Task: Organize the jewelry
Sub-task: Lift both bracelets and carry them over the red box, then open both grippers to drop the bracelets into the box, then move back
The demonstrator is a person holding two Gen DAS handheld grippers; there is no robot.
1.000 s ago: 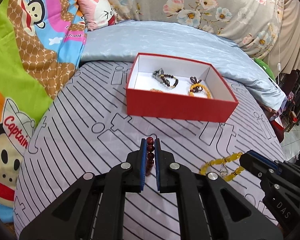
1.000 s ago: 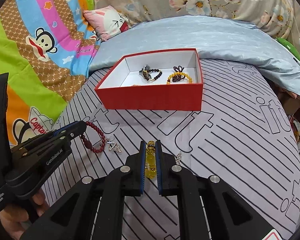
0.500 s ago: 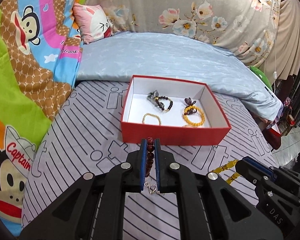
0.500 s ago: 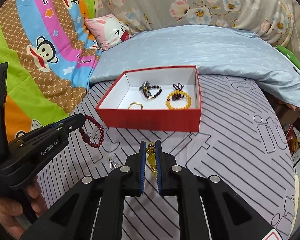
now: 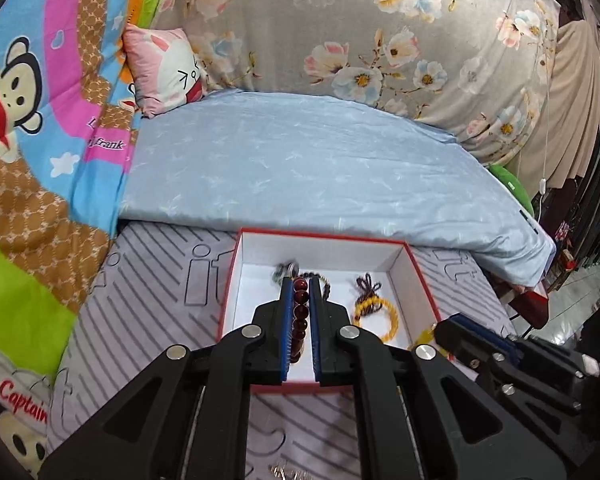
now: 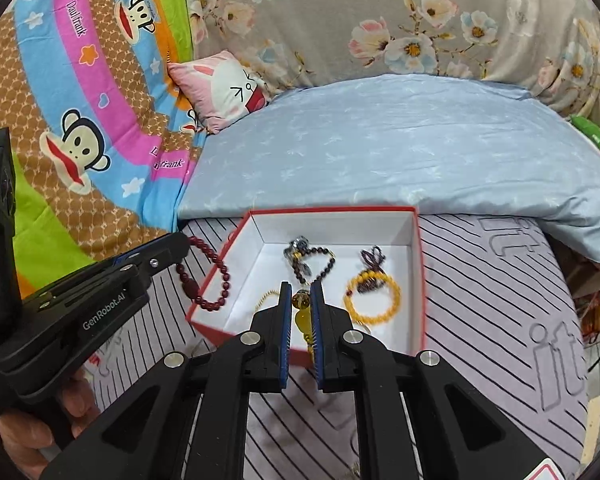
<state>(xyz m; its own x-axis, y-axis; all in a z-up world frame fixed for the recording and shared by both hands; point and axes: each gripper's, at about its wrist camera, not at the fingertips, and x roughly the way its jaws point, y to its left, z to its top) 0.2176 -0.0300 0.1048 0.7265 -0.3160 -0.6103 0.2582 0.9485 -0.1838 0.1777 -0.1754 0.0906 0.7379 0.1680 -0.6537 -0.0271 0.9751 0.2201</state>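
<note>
A red box [image 5: 228, 280] with a white inside [image 6: 418, 280] lies on the striped bedcover. In it lie a dark bead bracelet with a metal charm [image 6: 312, 258], a yellow bead bracelet with a dark knot [image 6: 374, 296] and a thin gold chain [image 6: 266, 298]. My left gripper [image 5: 299, 286] is shut on a dark red bead bracelet [image 5: 300, 312] and holds it over the box; in the right wrist view that bracelet [image 6: 208, 272] hangs at the box's left rim. My right gripper [image 6: 300, 290] is shut on a yellow bead strand [image 6: 302, 320] over the box's near part.
A light blue pillow [image 5: 320, 172] lies right behind the box. A pink cartoon cushion [image 5: 164, 68] and a bright monkey-print blanket [image 6: 80, 120] are at the left. A small silver item [image 5: 284, 470] lies on the cover below the left gripper. The bed edge drops off at the right.
Both grippers have lifted their bracelets off the bedcover and moved forward to the box. They now hold them above the box.
</note>
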